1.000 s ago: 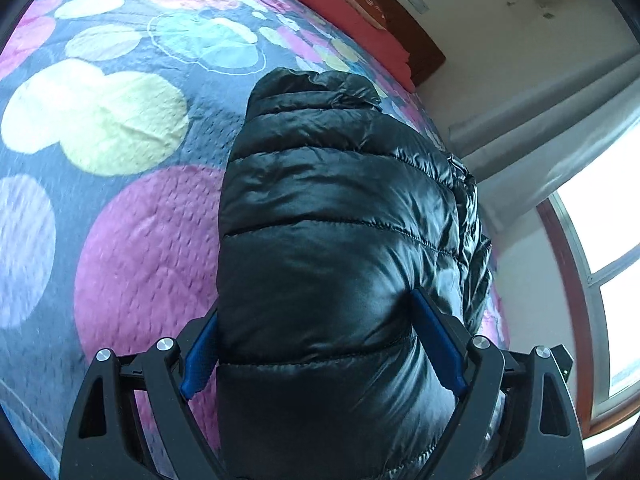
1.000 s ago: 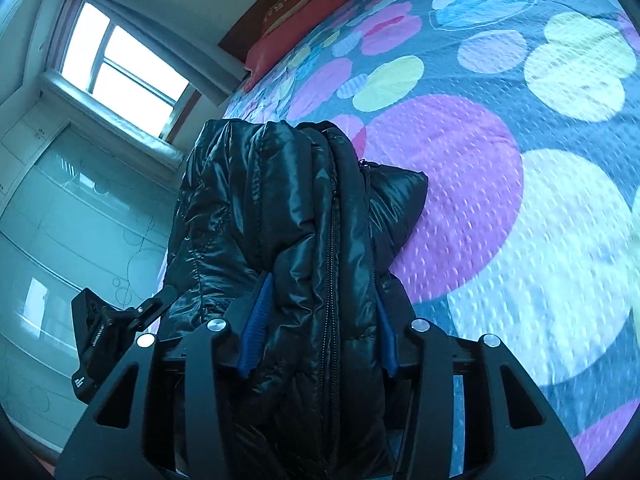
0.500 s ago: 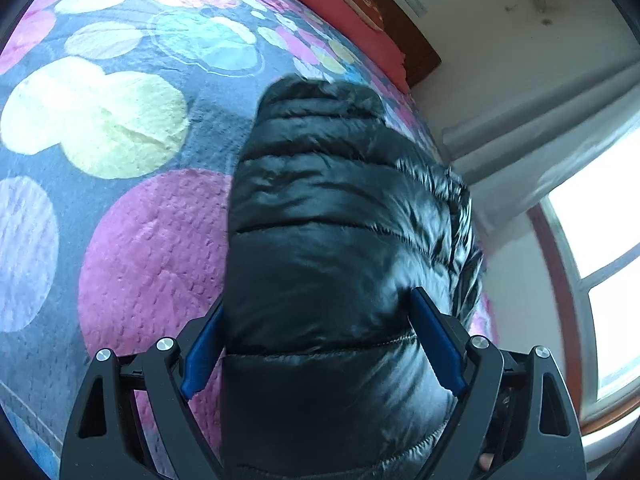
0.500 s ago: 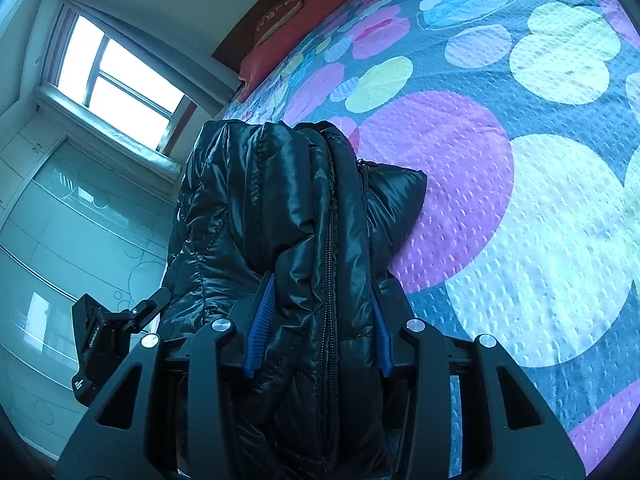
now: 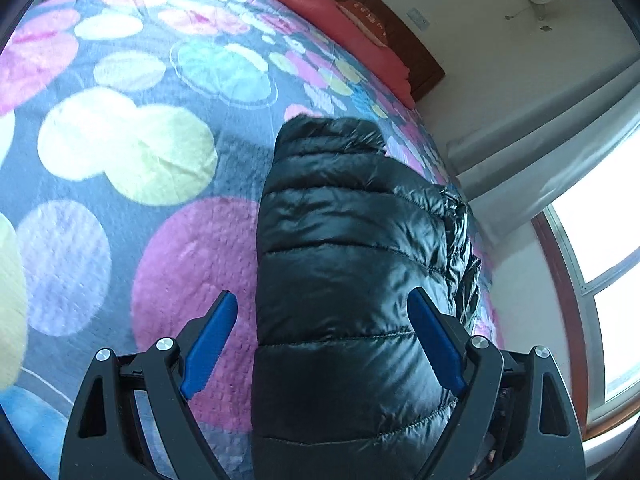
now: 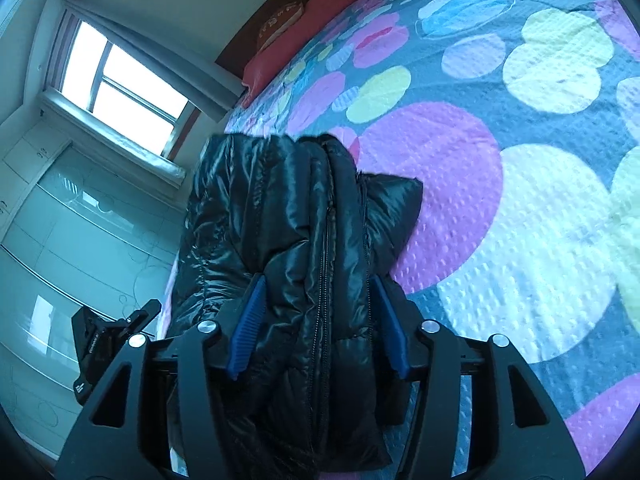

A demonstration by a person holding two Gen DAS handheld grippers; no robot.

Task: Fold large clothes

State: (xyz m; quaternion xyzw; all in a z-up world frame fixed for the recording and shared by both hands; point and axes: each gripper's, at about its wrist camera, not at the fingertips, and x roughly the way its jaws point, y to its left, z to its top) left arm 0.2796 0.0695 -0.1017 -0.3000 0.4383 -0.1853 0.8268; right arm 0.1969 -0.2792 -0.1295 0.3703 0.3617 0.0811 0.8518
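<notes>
Left tongs (image 5: 322,326): spread wide; the blue left pad (image 5: 208,346) stands clear of the cloth with bedspread showing in the gap, and the right pad (image 5: 434,338) lies at the jacket's edge, whether touching I cannot tell. Nothing is gripped.
Right tongs (image 6: 320,324): the jaws have just been opening, with the jacket's zipped fold between them; both blue pads (image 6: 248,328) sit at the fabric's sides, and it is hard to tell whether they press on it.
Jacket (image 5: 352,264): black, shiny, quilted, folded into a thick bundle running forward from between both tongs; a zipper (image 6: 324,280) runs along its middle in the right wrist view.
Bed (image 5: 120,160): the jacket lies near its edge, on a bedspread with large coloured circles.
Pillow (image 5: 340,24): red, far ahead at the headboard.
Window (image 6: 120,92): bright, beyond the bed's edge.
</notes>
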